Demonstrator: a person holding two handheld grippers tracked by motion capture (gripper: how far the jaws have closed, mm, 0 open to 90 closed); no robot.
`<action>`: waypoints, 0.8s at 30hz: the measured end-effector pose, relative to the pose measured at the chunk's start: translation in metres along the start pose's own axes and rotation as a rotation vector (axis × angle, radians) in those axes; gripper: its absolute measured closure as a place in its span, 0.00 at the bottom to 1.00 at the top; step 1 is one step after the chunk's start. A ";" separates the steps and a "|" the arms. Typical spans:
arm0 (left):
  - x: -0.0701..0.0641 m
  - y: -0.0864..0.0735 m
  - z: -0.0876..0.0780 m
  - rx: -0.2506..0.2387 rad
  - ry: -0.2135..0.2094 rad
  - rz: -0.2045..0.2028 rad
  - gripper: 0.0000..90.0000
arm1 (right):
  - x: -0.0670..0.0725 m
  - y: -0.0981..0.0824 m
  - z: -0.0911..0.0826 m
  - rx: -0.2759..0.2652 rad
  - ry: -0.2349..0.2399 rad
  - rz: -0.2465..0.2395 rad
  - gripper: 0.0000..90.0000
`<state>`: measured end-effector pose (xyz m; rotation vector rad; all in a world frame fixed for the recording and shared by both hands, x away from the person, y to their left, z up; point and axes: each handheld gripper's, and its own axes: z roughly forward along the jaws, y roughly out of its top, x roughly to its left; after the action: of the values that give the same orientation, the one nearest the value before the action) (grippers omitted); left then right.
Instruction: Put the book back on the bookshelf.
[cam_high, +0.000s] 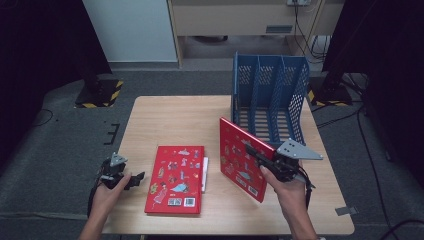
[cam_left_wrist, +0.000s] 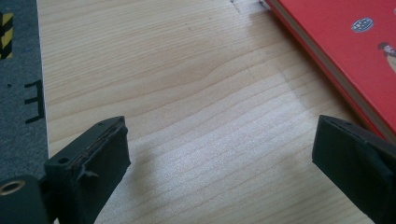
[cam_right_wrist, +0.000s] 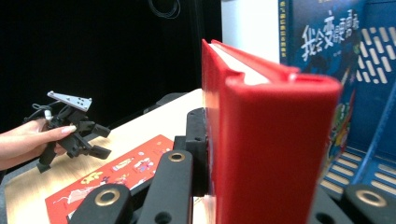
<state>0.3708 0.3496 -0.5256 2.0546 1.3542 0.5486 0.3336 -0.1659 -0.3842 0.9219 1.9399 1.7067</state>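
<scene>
Right hand-held gripper (cam_high: 260, 157) clamps upright red book (cam_high: 240, 155), lower edge hidden; left hand-held gripper (cam_high: 135, 180) wide.

large chinese characters 我会交朋友 stand in pale print on a blue book (cam_right_wrist: 322, 37) at the far right.

Parted fingers (cam_left_wrist: 88, 161) over wooden table (cam_left_wrist: 187, 93) beside red book (cam_left_wrist: 355, 56).
</scene>
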 end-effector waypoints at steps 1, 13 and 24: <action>0.000 0.000 0.000 0.006 0.002 -0.001 0.03 | 0.000 0.000 -0.002 -0.002 -0.001 0.002 0.89; -0.001 -0.001 0.003 0.025 0.000 0.000 0.03 | -0.005 -0.003 -0.027 -0.013 -0.031 0.027 0.89; -0.002 -0.001 0.004 0.033 -0.004 0.002 0.03 | -0.008 -0.003 -0.049 -0.007 -0.063 0.025 0.89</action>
<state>0.3714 0.3474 -0.5292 2.0822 1.3683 0.5264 0.3058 -0.2065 -0.3795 0.9887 1.8886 1.6765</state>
